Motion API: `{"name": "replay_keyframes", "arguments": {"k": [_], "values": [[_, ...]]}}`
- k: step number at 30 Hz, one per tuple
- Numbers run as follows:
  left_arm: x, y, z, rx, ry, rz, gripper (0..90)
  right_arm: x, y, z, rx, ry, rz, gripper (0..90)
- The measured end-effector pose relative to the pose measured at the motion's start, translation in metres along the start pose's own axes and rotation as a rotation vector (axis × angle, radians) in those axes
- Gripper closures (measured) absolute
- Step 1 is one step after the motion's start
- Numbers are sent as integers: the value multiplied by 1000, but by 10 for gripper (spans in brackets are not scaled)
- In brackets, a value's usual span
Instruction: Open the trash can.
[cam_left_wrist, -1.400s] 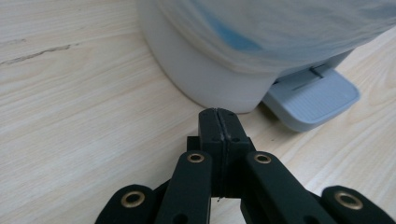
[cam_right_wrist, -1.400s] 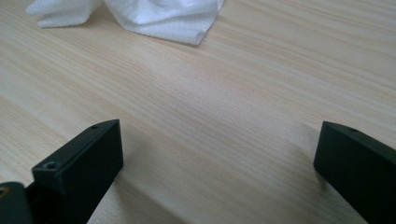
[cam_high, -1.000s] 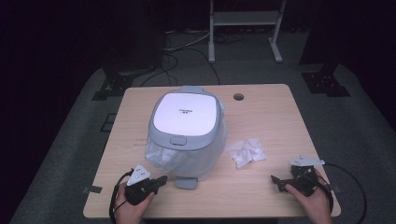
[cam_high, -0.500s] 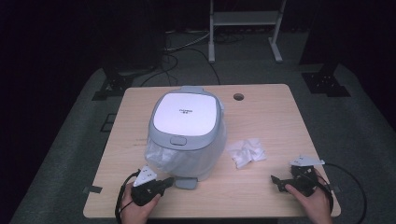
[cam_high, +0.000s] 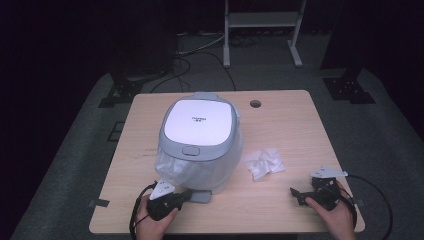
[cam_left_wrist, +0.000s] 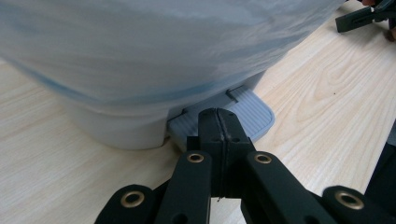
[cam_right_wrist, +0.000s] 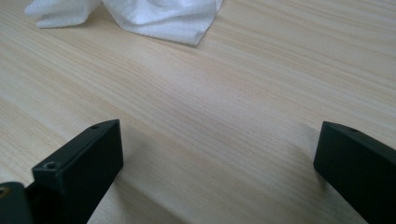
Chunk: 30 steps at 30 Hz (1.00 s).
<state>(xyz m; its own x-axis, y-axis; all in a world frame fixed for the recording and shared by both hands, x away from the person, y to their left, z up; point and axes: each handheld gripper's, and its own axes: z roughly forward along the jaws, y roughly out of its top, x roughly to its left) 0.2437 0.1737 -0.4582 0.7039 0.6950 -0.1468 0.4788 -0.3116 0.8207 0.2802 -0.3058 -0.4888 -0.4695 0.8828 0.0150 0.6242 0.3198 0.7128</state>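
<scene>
Two jaws of the left gripper (cam_left_wrist: 218, 122) are pressed together on nothing, their tips at the ribbed pedal (cam_left_wrist: 243, 116) jutting from the bin (cam_high: 200, 142) base toward the person. Well right of the bin, the right gripper (cam_high: 299, 196) rests wide open, empty, near crumpled tissue (cam_high: 263, 163).

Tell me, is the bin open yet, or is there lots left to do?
Not open yet: the bin has its white lid shut. Nothing looks done. In hand: the left hand-held gripper, jaws closed, sits right at the grey pedal. The right hand-held gripper rests open near the crumpled tissue. Probably left: pressing the pedal and binning the tissue.
</scene>
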Motion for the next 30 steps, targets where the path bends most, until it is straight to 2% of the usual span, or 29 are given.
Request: {"name": "replay_keyframes", "arguments": {"k": [3,8,9,12,13,17,18,19,22,30], "values": [[-2,1,2,0,-5,4,900,0,0,0,0,0,0,2],[-5,3,6,1,-4,-11,900,0,0,0,0,0,0,2],[-5,3,7,1,6,0,900,0,0,0,0,0,0,2],[-6,4,10,1,12,-7,900,0,0,0,0,0,0,2],[-6,4,10,3,21,7,900,0,0,0,0,0,0,2],[-9,5,13,-2,34,-21,900,0,0,0,0,0,0,2],[-4,7,16,-1,1,56,900,0,0,0,1,0,1,2],[-4,8,17,-1,-5,68,900,0,0,0,0,0,0,2],[-5,8,19,0,8,54,900,0,0,0,0,0,0,2],[-6,10,23,-1,16,72,900,0,0,0,0,0,0,2]]}}
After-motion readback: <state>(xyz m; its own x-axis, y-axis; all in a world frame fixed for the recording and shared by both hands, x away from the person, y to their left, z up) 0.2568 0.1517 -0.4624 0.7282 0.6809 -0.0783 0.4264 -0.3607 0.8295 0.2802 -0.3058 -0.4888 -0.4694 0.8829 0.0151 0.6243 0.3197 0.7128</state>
